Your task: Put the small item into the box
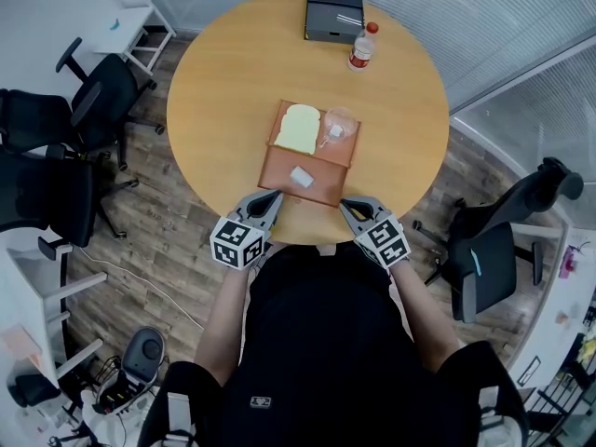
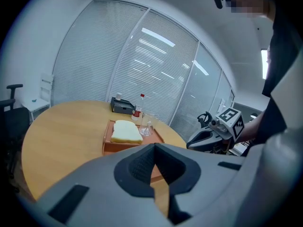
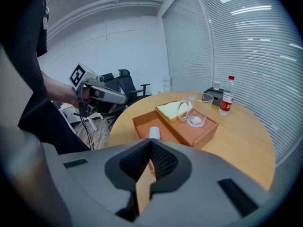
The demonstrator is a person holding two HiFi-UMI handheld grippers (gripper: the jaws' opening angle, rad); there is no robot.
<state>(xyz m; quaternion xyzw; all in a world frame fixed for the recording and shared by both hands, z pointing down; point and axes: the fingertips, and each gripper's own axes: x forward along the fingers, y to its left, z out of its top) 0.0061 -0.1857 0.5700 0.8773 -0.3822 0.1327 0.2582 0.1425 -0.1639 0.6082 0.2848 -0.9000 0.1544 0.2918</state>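
Left claw (image 1: pixel 270 199) and right claw (image 1: pixel 347 206) sit at the near corners of the box (image 1: pixel 326 184), both shut tight and empty. That looks like a hands-off pose. The small white item (image 1: pixel 301 176) lies inside the box by its near wall, so placement looks done. Round wooden bench (image 1: pixel 223 91), plank floor, office chairs (image 1: pixel 56 147) left of the box.
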